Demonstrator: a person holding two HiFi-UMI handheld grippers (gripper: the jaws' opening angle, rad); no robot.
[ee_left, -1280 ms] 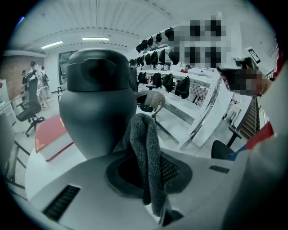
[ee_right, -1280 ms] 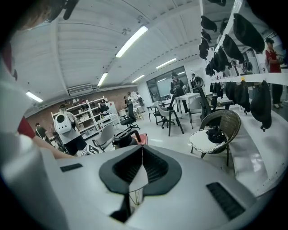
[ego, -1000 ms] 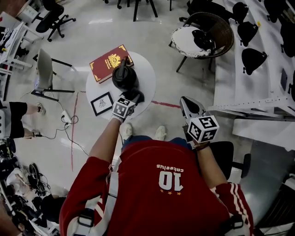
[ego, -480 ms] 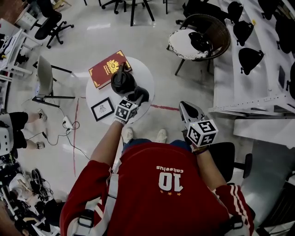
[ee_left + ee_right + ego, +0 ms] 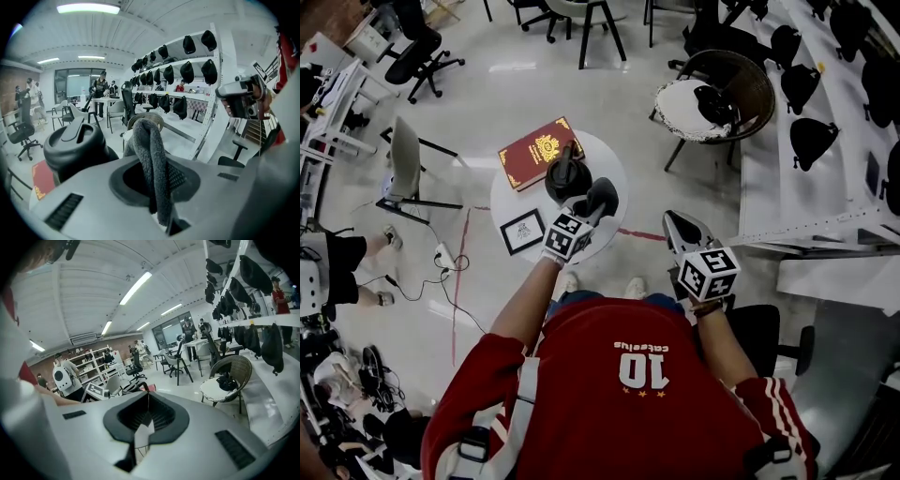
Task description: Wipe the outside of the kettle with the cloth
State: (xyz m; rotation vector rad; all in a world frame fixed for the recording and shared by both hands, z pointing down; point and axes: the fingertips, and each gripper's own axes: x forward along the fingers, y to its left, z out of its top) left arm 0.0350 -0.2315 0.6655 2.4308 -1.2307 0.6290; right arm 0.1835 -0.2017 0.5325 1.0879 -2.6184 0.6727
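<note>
Left tool (image 5: 585,217) grips cloth (image 5: 151,154) just right of kettle (image 5: 565,178) on desk (image 5: 617,169); right tool (image 5: 679,228) closed, empty.

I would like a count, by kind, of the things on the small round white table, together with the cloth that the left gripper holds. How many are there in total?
Black kettle: 1
Red book with gold emblem: 1
Black-framed picture: 1
Dark grey cloth, clamped in the left gripper: 1
Total: 4

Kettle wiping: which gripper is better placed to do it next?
Left. The left gripper is shut on the cloth beside the kettle; the right gripper is shut, empty, away from the table.
</note>
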